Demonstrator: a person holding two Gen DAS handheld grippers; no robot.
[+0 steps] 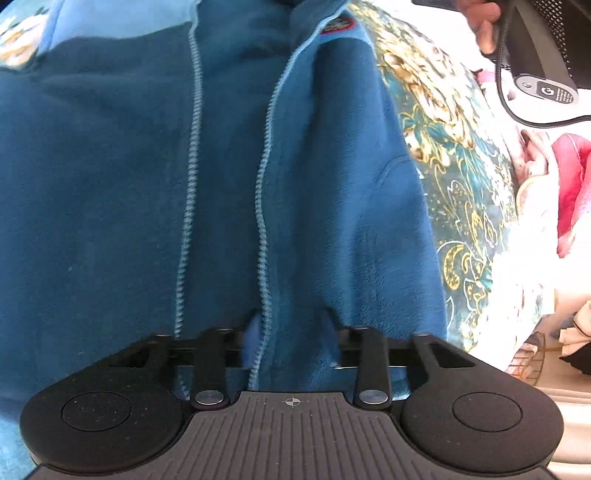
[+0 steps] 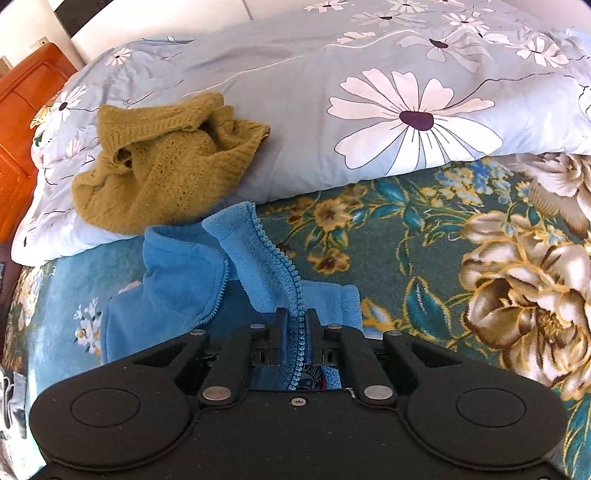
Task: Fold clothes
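Note:
A blue fleece zip jacket [image 1: 221, 177] lies spread on a flowered bedspread and fills the left wrist view, its open zipper running up the middle. My left gripper [image 1: 291, 317] is at the jacket's hem, jaws apart, with fleece and one zipper edge lying between the fingers. In the right wrist view the jacket's collar end [image 2: 207, 273] shows. My right gripper [image 2: 295, 317] is shut on the jacket's zipper edge near the collar. A red round patch [image 1: 338, 24] sits at the jacket's chest.
A mustard knitted sweater [image 2: 162, 162] lies crumpled on a light blue daisy quilt [image 2: 406, 92] at the back. The teal and gold bedspread [image 2: 461, 258] stretches right. An orange wooden headboard [image 2: 22, 122] stands far left. Pink clothes [image 1: 569, 184] lie at the right.

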